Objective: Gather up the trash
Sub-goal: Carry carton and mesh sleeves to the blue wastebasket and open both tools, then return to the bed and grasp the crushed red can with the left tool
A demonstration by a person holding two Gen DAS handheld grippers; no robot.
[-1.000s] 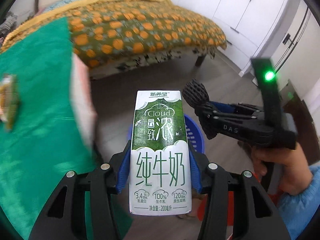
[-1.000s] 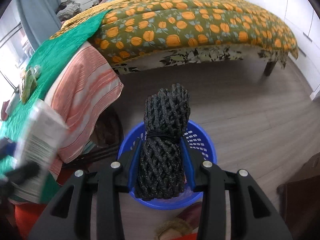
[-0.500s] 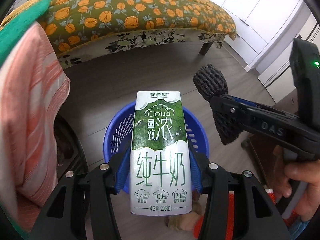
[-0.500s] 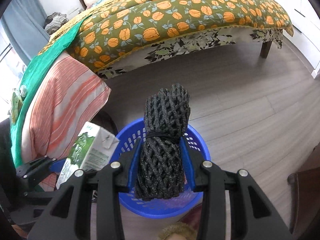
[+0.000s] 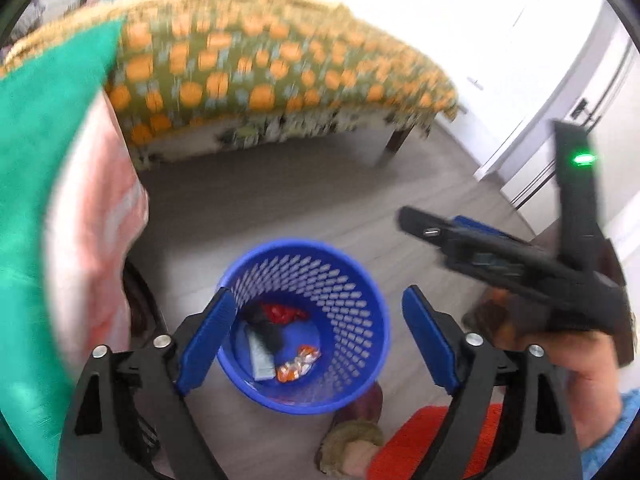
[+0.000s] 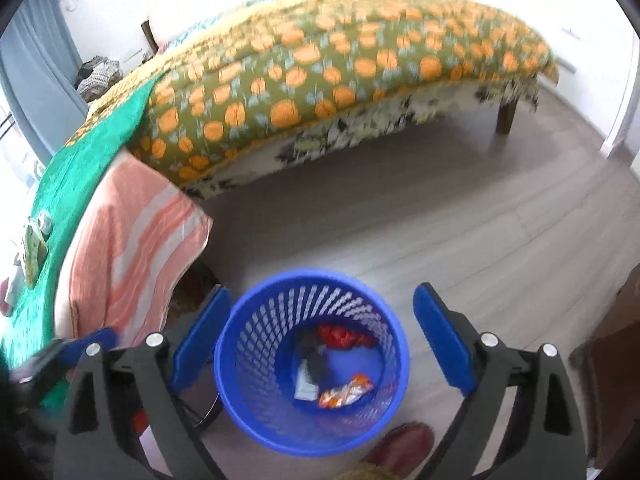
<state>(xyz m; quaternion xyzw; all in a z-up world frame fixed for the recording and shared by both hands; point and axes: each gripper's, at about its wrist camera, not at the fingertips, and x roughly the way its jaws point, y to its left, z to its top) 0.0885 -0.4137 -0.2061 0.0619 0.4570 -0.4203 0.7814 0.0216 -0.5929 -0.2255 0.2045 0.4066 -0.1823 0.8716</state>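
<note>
Your left gripper point(image 5: 316, 334) points down at the blue basket point(image 5: 352, 292) on the floor point(image 5: 304, 200). Its jaws are opening and stand wide apart, with nothing between them. You see the basket right through the gap.

Your right gripper point(image 6: 322, 338) points down at the same basket point(image 6: 264, 344). Its jaws are opening too, wide apart, and nothing is between them. In the left view you can see this gripper point(image 5: 430, 226) from the side, up and to the right of the basket, with your hand point(image 5: 576, 376) on its handle and a green light point(image 5: 583, 159) glowing on top.

The trash is down in the bottom of the basket. There is a milk carton point(image 5: 261, 356) lying flat, a dark net bundle point(image 5: 266, 330) resting against it, a red crinkly thing point(image 5: 286, 313) near the far wall, and an orange and white wrapper point(image 5: 298, 362) at the near side. The right view shows the same four things: the carton point(image 6: 306, 384), the dark bundle point(image 6: 316, 360), the red thing point(image 6: 342, 336) and the wrapper point(image 6: 346, 392).

A bed point(image 6: 340, 76) with an orange-flower cover stands past the basket. On the left is a surface with a green cloth point(image 6: 60, 184) on top and a pink striped cloth point(image 6: 124, 256) hanging down its side. A few small things point(image 6: 34, 248) still sit on the green cloth, too blurry to name. A slipper point(image 5: 354, 438) and something red-orange point(image 5: 416, 444) show at the bottom edge of the left view, just by the basket.
</note>
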